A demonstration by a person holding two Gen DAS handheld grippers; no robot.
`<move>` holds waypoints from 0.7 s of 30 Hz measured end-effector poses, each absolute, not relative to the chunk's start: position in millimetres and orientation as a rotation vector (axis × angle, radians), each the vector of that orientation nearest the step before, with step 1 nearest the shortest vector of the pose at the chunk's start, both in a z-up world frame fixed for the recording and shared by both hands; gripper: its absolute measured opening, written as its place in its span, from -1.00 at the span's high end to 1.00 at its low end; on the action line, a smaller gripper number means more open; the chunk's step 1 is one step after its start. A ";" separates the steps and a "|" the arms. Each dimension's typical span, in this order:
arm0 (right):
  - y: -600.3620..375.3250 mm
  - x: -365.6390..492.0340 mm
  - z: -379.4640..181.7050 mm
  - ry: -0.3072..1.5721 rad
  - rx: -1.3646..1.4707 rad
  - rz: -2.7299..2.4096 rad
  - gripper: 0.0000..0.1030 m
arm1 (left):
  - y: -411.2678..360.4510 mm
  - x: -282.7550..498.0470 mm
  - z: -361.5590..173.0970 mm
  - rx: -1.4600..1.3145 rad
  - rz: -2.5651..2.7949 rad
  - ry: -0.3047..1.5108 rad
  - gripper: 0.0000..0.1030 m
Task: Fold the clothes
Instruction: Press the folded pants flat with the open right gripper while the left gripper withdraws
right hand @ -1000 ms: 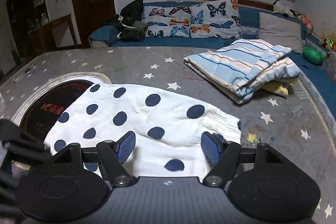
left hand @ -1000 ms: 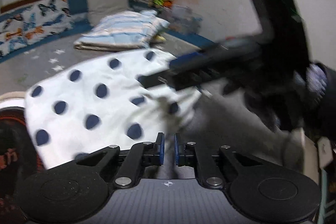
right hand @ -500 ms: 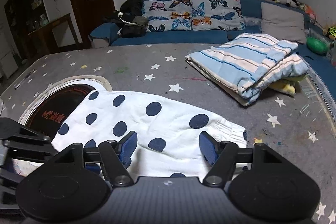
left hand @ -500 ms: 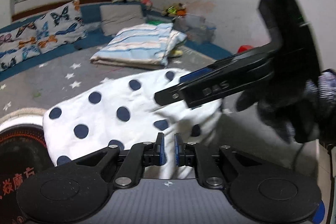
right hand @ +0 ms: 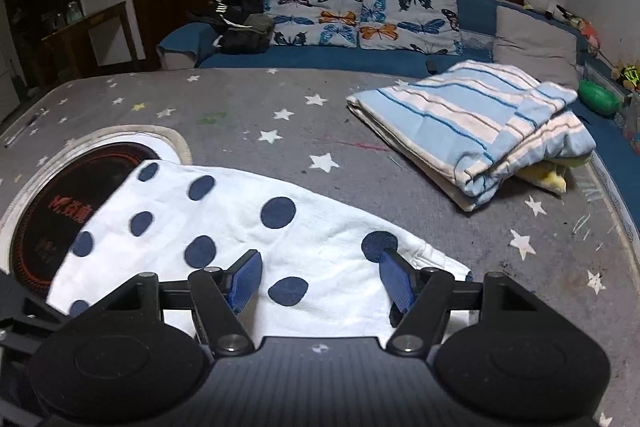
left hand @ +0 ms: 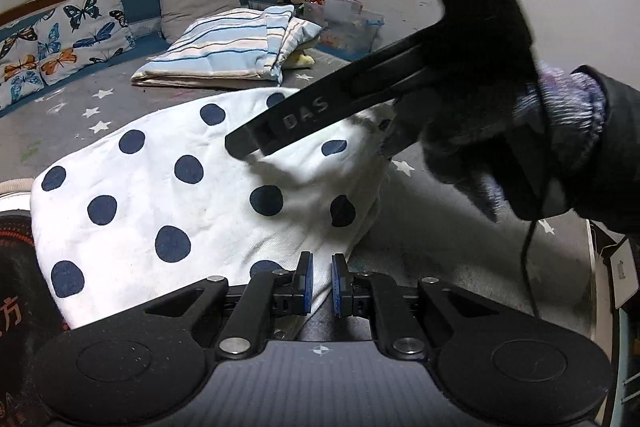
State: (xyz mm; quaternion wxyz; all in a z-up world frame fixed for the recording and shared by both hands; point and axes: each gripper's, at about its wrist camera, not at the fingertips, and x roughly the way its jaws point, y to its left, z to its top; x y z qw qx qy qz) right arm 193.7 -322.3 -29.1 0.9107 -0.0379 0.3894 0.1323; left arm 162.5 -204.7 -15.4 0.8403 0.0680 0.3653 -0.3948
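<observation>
A white garment with navy dots [right hand: 248, 227] lies spread on the grey star-patterned surface [right hand: 280, 99]. Its left end covers part of a round black mat [right hand: 60, 203]. My right gripper [right hand: 320, 283] stands open just over the garment's near edge, with cloth between its blue pads [right hand: 244, 279] and no grip. In the left wrist view a gloved hand [left hand: 500, 147] holds that gripper, whose black finger [left hand: 288, 123] hangs over the cloth. My left gripper [left hand: 322, 283] is shut on the garment's [left hand: 160, 187] near corner, and creases run toward its pads.
A folded blue-striped blanket [right hand: 472, 127] lies at the back right over something yellow. Butterfly cushions [right hand: 360, 15], a grey pillow [right hand: 536, 43] and dark clothes [right hand: 240, 23] line the blue bench behind. A clear plastic box [left hand: 348, 27] and toys stand by the wall.
The right gripper has come further over the garment, still open. The garment now lies flatter and fills more of the left wrist view. The left gripper has stayed shut.
</observation>
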 end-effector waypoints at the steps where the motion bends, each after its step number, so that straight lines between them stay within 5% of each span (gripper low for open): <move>1: -322.0 194.1 -30.8 0.800 -0.086 0.271 -0.33 | -204.6 162.6 -15.2 0.143 -0.836 0.771 0.79; 21: -320.9 123.2 -11.9 0.717 -0.239 0.236 -0.37 | -152.5 166.3 8.7 0.026 -0.710 0.744 0.73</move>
